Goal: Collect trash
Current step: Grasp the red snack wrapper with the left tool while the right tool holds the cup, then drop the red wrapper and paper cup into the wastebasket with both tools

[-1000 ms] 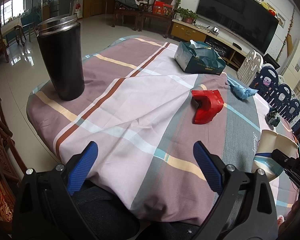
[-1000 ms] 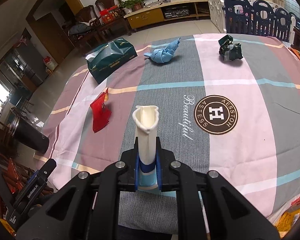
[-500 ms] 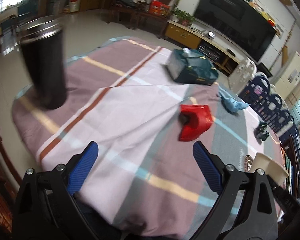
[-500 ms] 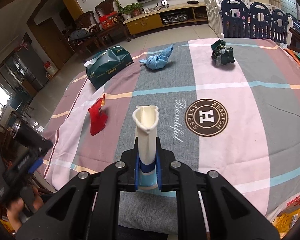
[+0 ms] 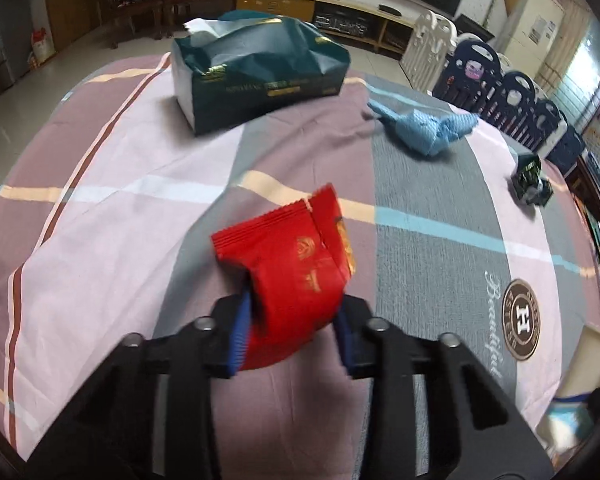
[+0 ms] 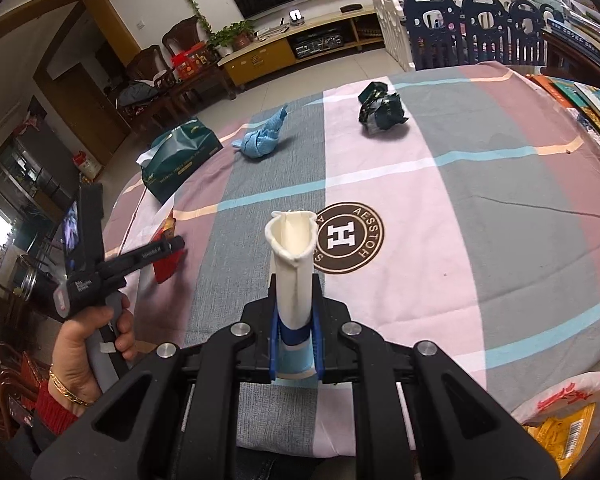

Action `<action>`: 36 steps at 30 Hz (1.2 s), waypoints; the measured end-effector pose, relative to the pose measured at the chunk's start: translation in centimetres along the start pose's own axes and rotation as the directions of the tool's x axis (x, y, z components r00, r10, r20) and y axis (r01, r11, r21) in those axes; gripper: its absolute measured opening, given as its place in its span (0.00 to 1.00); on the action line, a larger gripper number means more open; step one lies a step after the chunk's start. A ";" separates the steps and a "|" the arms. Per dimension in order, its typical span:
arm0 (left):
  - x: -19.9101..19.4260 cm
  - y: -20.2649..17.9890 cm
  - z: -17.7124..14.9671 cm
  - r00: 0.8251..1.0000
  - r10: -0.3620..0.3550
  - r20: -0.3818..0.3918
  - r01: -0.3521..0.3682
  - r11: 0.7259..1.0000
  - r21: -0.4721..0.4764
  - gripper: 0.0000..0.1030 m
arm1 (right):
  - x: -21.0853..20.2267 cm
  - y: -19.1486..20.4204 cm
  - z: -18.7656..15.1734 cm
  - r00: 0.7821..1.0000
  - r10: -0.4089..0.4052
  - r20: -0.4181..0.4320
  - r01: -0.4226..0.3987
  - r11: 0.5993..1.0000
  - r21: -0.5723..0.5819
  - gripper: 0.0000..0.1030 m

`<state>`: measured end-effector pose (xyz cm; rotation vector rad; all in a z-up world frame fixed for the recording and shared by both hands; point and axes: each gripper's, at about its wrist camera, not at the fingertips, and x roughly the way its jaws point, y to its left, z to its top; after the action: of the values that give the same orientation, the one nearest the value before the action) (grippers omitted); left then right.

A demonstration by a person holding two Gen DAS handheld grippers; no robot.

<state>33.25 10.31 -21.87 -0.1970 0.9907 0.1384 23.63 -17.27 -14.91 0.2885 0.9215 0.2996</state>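
Nearest, left wrist view: left gripper (image 5: 292, 320) has swung in over the table from the side where the black tumbler stood a second ago; that tumbler is now out of frame. Its jaws, wide apart half a second back, are closing, and the red snack wrapper (image 5: 296, 268) sits between the blue pads, already buckled and bulging up out of them. Wrapper's lower edge appears to be still on the plaid tablecloth (image 5: 112, 240). Judgement: first piece of loose trash is caught but not yet lifted.

Right wrist view: right gripper (image 6: 296, 344) unchanged, jaws narrow, pinching a crushed paper cup (image 6: 294, 264) flat, its cream mouth pointing forward. Probably the receptacle for the wrapper, though nothing confirms it.

Mid-table: round brown logo print (image 6: 348, 238) on the cloth.

Farther: crumpled blue tissue (image 5: 428, 128), then a crumpled dark green wrapper (image 5: 530, 182) off toward the right edge. Both untouched, well apart from either gripper; likely next pickups.

Farthest: dark green tissue pack (image 5: 260, 72), white sheet poking out. Looks in use, not trash.

Risk: slick foil could slip out when raised.
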 end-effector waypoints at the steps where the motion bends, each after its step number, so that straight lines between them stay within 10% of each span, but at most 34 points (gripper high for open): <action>1: -0.5 -0.2 -0.1 1.000 0.010 0.020 -0.011 1.000 0.020 0.26 | -0.5 0.0 0.0 1.000 0.000 0.008 0.000 1.000 -0.001 0.13; 8: -9.7 -3.4 -1.6 0.979 -0.032 0.203 0.010 0.994 0.108 0.26 | -6.3 -1.0 -0.8 0.996 -0.046 0.081 0.048 0.998 -0.027 0.13; 18: -18.9 -10.6 -6.4 0.945 -0.234 0.228 0.185 0.959 0.215 0.26 | -15.6 -7.1 -5.8 0.977 -0.197 0.082 0.200 0.980 -0.024 0.14; 22: -20.4 -14.0 -8.5 0.929 -0.326 0.174 0.273 0.922 0.274 0.26 | -16.0 -10.9 -9.7 0.960 -0.277 -0.027 0.278 0.960 0.021 0.15; 26: -21.2 -17.3 -11.2 0.893 -0.447 0.058 0.405 0.853 0.330 0.26 | -14.3 -15.1 -13.7 0.935 -0.264 -0.237 0.300 0.945 0.130 0.52; 36: -18.6 -23.2 -18.1 0.780 -0.572 -0.254 0.625 0.680 0.385 0.26 | -19.7 -19.3 -12.1 0.944 -0.324 -0.064 0.326 0.882 0.341 0.65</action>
<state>13.17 -16.86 -13.50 -0.0935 0.9971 -0.7245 5.07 -41.00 -14.48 0.4508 1.0099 -0.1788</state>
